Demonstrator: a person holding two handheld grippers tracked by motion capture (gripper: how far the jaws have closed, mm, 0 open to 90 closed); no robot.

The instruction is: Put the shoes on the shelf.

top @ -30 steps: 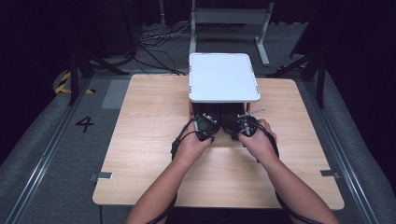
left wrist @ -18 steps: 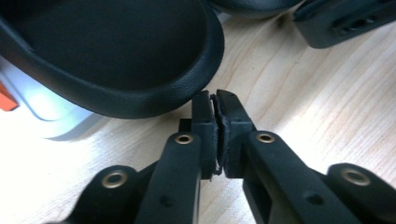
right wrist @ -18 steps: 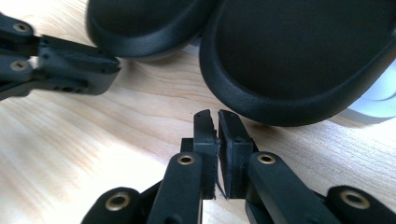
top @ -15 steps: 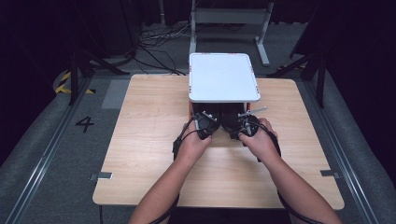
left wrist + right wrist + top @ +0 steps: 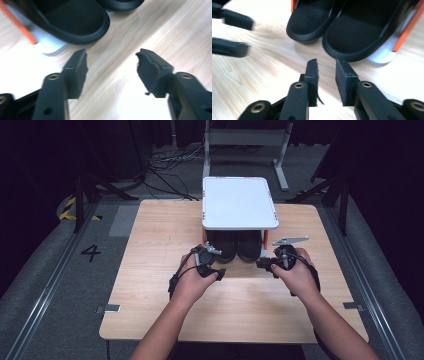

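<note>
two black shoes [image 5: 236,246] sit side by side under a small white rack [image 5: 239,202] on the tabletop [image 5: 150,230]. the left gripper [image 5: 218,274], jaws wide, and the right gripper [image 5: 261,264], jaws narrow and empty, hover just before the toes.

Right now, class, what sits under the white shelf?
Under the white shelf sit two black shoes, side by side, toes toward the person. Their rounded toes poke out; the shelf top covers the rest, so heels cannot be seen. Orange legs hold the shelf up.
</note>
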